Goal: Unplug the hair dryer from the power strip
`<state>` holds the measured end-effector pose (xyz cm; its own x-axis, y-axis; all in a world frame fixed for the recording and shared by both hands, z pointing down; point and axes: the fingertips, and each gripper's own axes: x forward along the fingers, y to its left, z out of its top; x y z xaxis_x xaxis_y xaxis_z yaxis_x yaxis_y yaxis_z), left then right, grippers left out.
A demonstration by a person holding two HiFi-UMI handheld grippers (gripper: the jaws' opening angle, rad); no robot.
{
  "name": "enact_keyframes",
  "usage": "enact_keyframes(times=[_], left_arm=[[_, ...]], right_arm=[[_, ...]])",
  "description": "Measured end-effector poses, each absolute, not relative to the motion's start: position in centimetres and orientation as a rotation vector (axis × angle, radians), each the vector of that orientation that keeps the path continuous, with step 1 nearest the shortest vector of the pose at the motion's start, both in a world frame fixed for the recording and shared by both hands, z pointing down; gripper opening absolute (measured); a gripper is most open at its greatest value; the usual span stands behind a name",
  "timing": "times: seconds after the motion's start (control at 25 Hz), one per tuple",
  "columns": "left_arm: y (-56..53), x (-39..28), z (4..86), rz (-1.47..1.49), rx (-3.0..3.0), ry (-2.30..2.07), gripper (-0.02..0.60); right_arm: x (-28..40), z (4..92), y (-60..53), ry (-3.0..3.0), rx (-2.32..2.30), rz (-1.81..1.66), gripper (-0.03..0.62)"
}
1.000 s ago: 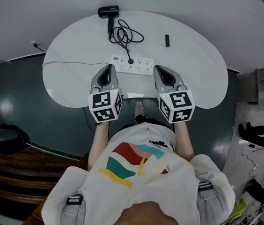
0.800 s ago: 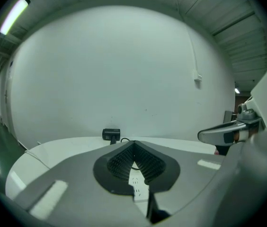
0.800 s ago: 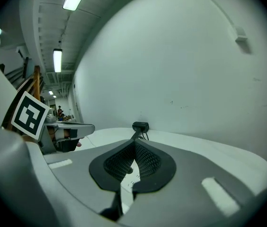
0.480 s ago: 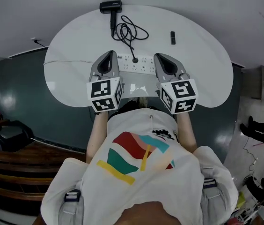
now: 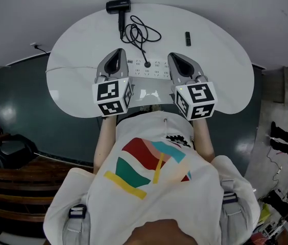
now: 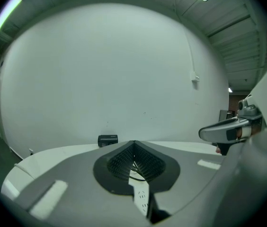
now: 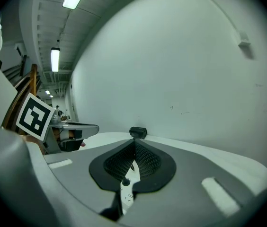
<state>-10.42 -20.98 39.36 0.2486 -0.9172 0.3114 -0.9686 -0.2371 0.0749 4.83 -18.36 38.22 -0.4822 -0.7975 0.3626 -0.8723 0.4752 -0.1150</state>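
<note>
Left tongs [image 5: 117,52] and right tongs [image 5: 174,56], both pressed together, empty, flank power strip [image 5: 153,66] on worktop [image 5: 80,47]; hair dryer [image 5: 119,6] plugged in.

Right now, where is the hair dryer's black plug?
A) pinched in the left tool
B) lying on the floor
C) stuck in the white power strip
C: the cord from the hair dryer ends in the black plug, which sits in a socket of the white power strip.
</note>
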Motion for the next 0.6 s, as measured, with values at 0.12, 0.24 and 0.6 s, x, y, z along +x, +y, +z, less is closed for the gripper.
enact_keyframes(times=[0.12,0.24,0.6], left_arm=[[-21.2,-10.4,39.5,0.306,2.280,-1.750,0.000],[-21.4,-10.4,39.8,0.343,2.304,-1.733,0.000],[-22.4,-9.4,40.8,0.609,2.501,-1.604,0.000]], right_arm=[[4.9,38.2,-18.6,-2.460,1.440,0.417,0.012],[5.0,38.5,-18.8,-2.456,1.449,0.430,0.012],[5.2,38.9,-19.1,-2.441,1.455,0.439,0.012]])
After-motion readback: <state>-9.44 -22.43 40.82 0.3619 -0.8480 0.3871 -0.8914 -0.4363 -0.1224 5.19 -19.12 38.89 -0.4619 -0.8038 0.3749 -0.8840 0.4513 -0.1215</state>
